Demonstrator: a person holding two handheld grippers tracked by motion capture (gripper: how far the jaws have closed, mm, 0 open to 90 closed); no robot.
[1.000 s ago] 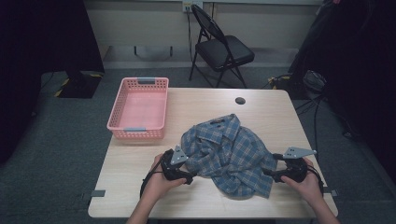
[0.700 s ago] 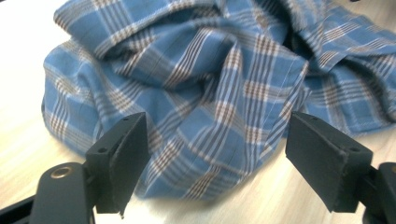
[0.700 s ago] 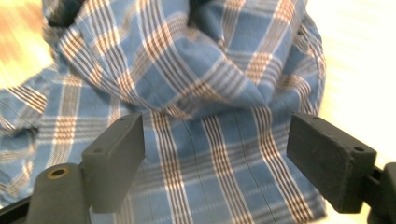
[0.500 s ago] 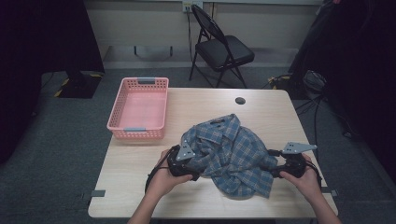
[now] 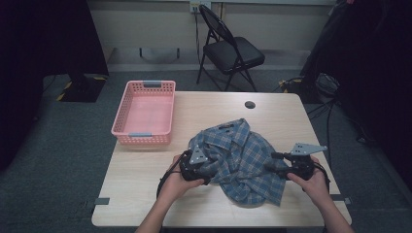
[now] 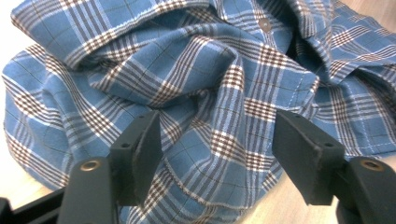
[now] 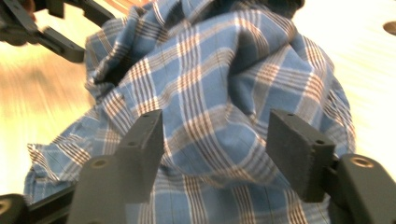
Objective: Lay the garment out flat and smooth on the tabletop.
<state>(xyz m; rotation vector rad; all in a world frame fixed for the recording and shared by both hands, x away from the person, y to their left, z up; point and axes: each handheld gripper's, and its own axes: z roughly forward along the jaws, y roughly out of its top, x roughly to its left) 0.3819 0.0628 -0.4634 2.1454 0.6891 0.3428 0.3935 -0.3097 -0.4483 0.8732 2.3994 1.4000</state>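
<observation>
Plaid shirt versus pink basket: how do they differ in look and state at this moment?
The plaid shirt is soft blue checked cloth, crumpled in a heap near the table's front; the pink basket is rigid latticed plastic, standing square at the table's back left edge. The shirt lies between the left gripper and the right gripper, whose jaws have just been closing around its folds without yet pinching; the basket stands apart from both. Both rest on the wooden table.

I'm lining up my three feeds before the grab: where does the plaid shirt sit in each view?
High view: the plaid shirt lies crumpled on the table's near half, between the two grippers.
Left gripper view: the shirt covers most of the picture, running in between the black jaws.
Right gripper view: the shirt sits centre, rising above the jaws.
Shared landmark: the light wooden table beneath it.
</observation>
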